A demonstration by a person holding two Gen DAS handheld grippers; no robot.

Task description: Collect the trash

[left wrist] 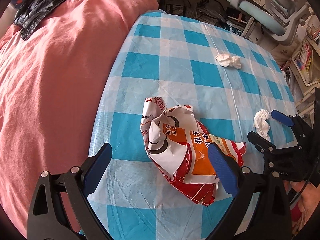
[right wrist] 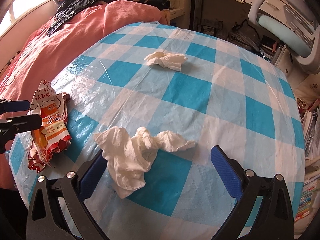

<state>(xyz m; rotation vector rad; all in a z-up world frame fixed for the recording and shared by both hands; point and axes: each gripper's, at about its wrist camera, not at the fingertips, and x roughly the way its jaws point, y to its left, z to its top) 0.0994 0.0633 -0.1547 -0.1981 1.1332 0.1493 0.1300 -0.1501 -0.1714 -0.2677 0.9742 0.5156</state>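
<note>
A crumpled red, orange and white snack wrapper [left wrist: 180, 150] lies on the blue-and-white checked tablecloth [left wrist: 180, 60]. My left gripper [left wrist: 160, 156] is open around it, its right finger touching the wrapper's right side. A crumpled white tissue [right wrist: 136, 154] lies between the open fingers of my right gripper [right wrist: 158, 158], close to the left finger. That tissue [left wrist: 262, 124] and the right gripper [left wrist: 268, 126] also show in the left wrist view. A second tissue [right wrist: 166, 60] lies farther back on the cloth [right wrist: 220, 100]. The wrapper [right wrist: 50, 124] and left gripper [right wrist: 26, 112] show at the right wrist view's left edge.
A pink bed cover [left wrist: 50, 80] borders the table's left side, with a black plastic bag [left wrist: 40, 6] on it. A grey-blue office chair [left wrist: 270, 14] and bookshelves [left wrist: 304, 60] stand beyond the table's far right. Dark bags [right wrist: 230, 32] sit on the floor behind the table.
</note>
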